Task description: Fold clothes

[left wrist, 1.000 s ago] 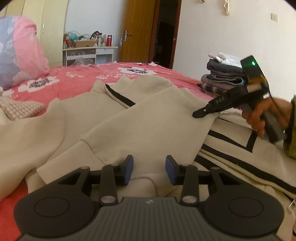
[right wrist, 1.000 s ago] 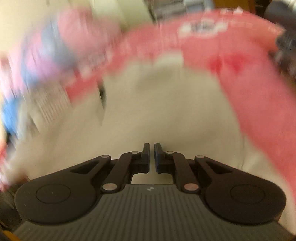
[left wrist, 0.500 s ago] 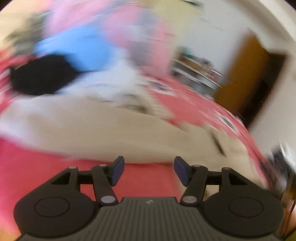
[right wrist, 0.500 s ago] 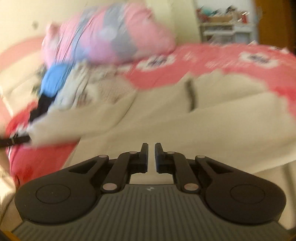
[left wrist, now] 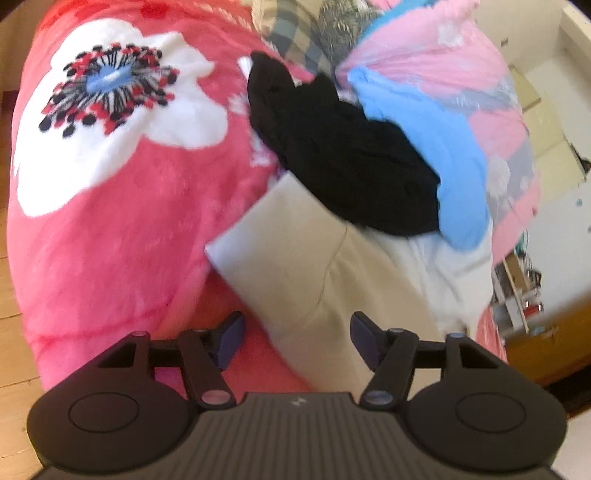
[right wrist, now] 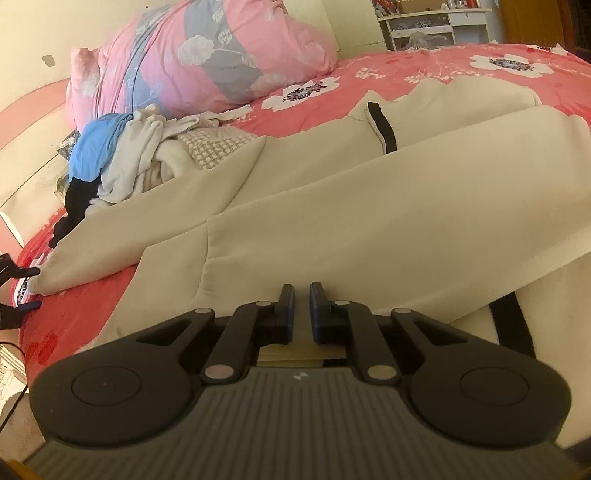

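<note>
- Jacket (right wrist: 369, 206), cream with black trim, lies spread across the pink floral bedspread (right wrist: 424, 74); 1 sleeve (right wrist: 122, 240) stretches out to the left, its cuff at the bed's left edge.
- Left gripper (left wrist: 297, 338) points downward at the bed edge, its view rolled to one side; its jaws are closing, with the sleeve cuff (left wrist: 288, 266) just ahead of the blue pads (left wrist: 231, 332), and no pad presses on the cloth.
- In the right wrist view, 2 dark fingertips of that left gripper (right wrist: 31, 288) show at the far left, 1 above and 1 below the cuff end.
- Left of the jacket, a loose heap sits on the sleeve's upper part: a black garment (left wrist: 343, 155), a blue garment (left wrist: 436, 147), a white garment (right wrist: 136, 155) and a checked knit piece (right wrist: 218, 146).
- Pink and grey floral quilt (right wrist: 207, 55) is bunched behind the heap.
- Right gripper (right wrist: 302, 314) points forward and down over the jacket's near fold, jaws nearly closed with a thin gap; whether any cloth is pinched between them cannot be told.
- Black stripe (right wrist: 511, 321) of the jacket shows at the right of the right gripper.
- White dresser (right wrist: 436, 22) stands against the far wall.
</note>
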